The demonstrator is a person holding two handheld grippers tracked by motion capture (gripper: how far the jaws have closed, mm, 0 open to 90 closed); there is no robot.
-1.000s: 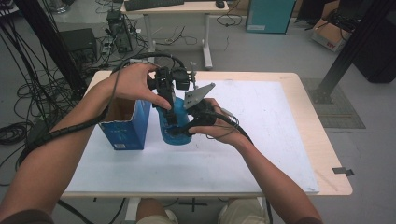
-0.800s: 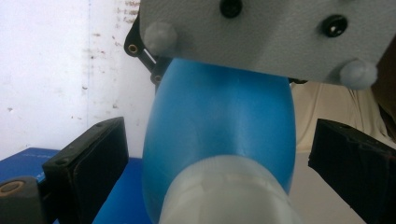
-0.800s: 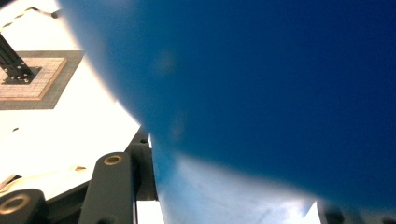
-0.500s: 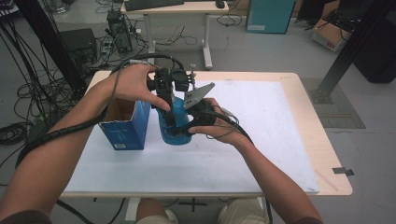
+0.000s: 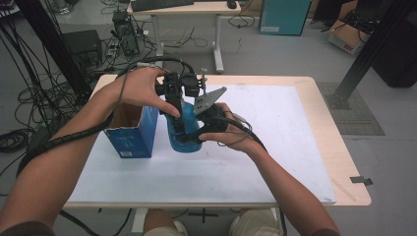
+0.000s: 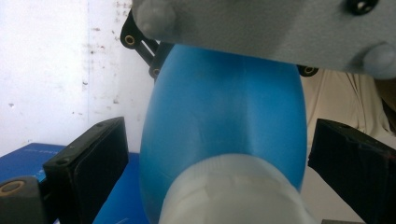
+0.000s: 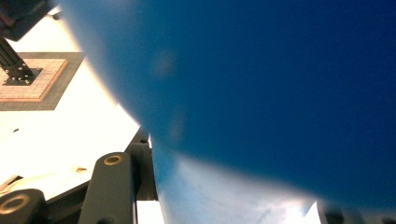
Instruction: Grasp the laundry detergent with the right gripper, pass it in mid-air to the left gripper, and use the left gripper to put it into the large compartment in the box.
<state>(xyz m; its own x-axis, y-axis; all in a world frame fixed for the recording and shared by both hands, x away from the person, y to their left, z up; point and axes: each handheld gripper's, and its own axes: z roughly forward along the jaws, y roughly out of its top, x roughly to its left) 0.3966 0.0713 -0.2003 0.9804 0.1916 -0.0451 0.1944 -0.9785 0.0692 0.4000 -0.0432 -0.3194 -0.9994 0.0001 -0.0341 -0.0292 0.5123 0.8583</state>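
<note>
A blue plastic bottle (image 5: 183, 133) with a white cap (image 6: 233, 196) stands upright on the white sheet, right beside an open blue cardboard box (image 5: 133, 133). My right gripper (image 5: 195, 129) comes in from the right and is shut on the bottle's body, which looms large and blue (image 7: 261, 84) in the right gripper view. My left gripper (image 5: 176, 101) hangs over the bottle's top and points down. Its jaws stand either side of the neck (image 6: 219, 140) with a gap on both sides, so it is open. The right gripper's grey plate (image 6: 261, 28) crosses the top of the left gripper view.
The white sheet (image 5: 275, 128) covers most of the wooden table (image 5: 339, 162). The box's open top (image 5: 129, 114) lies under my left forearm. Cables trail off the table's left side (image 5: 59, 140). A desk (image 5: 187, 10) and a black post (image 5: 364, 54) stand beyond.
</note>
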